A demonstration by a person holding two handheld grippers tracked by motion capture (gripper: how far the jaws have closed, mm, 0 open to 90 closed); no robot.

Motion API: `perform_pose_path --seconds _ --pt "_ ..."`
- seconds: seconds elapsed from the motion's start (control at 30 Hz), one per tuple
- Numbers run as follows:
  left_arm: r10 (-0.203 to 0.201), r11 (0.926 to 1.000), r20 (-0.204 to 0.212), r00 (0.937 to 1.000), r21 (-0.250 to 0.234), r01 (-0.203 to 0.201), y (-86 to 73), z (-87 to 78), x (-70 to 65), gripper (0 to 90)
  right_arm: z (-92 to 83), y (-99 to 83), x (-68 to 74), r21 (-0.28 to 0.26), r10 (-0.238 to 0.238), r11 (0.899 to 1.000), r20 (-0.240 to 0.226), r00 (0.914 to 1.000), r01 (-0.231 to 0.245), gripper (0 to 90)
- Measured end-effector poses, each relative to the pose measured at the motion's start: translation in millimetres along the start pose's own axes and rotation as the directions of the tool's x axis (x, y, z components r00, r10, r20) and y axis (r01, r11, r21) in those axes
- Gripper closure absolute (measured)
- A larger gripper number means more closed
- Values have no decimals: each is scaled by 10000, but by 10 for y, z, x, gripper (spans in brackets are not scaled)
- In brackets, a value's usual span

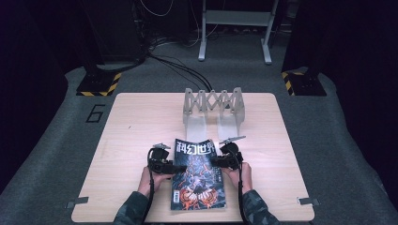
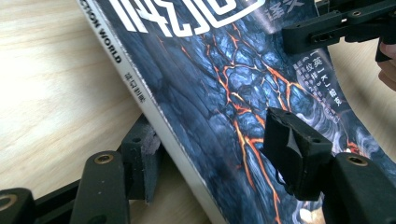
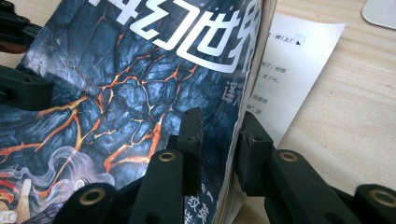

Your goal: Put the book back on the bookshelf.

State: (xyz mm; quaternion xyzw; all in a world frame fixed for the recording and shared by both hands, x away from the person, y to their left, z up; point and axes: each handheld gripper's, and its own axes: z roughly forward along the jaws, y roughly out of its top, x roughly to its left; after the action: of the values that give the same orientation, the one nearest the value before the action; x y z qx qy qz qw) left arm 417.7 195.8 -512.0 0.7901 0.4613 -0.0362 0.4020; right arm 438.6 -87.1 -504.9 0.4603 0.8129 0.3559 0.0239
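You had a magazine (image 1: 198,176) lying near the near edge of the light wooden table (image 1: 136,122), roughly at its middle, with its dark blue, orange-cracked cover facing up and its white title characters at the far end. Your left gripper (image 1: 174,167) sat at the magazine's left edge, the spine side, and your right gripper (image 1: 217,161) at its right edge, each held in a hand (image 1: 155,180) that came in from the near side on a camouflage-patterned sleeve (image 1: 133,211). In the left gripper view, the jaws stood fairly wide apart on either side of the spine: one pad (image 2: 140,161) lay below, against the table and under the white spine edge, while the other pad (image 2: 294,151) rested over the cover, so the jaws bracketed the magazine, and whether they pressed on it I cannot tell. In the right gripper view, the jaws were narrow and closed on the cover's right edge, one finger (image 3: 189,140) on top of the cover and the other beneath it, with the cover raised off a white inner page (image 3: 292,70) that lay flat on the table. Farther across the table, well apart from the magazine, stood a grey folding rack (image 1: 213,108) with a zigzag lattice along its top. Beyond the table's far side, cables (image 1: 183,70) ran over the grey floor.
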Motion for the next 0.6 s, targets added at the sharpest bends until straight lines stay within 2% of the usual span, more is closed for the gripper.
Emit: perform_pose_path --seconds 0.1,0.13,0.23,0.37,0.4,0.47,0.6 --pt "9 10000 41 10000 92 -9 16 25 -2 394 1 1 18 60 34 10000 -19 10000 -34 742" --pt "34 9999 140 9999 148 -36 42 26 -4 394 7 2 13 -1 -98 10000 -2 10000 98 740" --pt "-10 10000 258 9997 85 8 90 19 -24 397 17 2 28 -24 -2 10000 -61 10000 2 739" --pt "77 9998 173 9998 173 -80 120 33 -19 411 28 5 24 -82 -55 10000 -141 9999 53 739" --pt "175 9995 56 9998 272 -176 124 54 -26 411 24 8 18 -18 -6 10000 -209 9998 6 739" --pt "186 9992 84 9998 343 -188 131 69 -31 419 22 5 23 -4 110 9999 -237 9997 -110 738" --pt "329 9978 -11 9995 576 -327 144 147 -62 475 27 9 19 -25 -69 10000 -162 9998 69 737"
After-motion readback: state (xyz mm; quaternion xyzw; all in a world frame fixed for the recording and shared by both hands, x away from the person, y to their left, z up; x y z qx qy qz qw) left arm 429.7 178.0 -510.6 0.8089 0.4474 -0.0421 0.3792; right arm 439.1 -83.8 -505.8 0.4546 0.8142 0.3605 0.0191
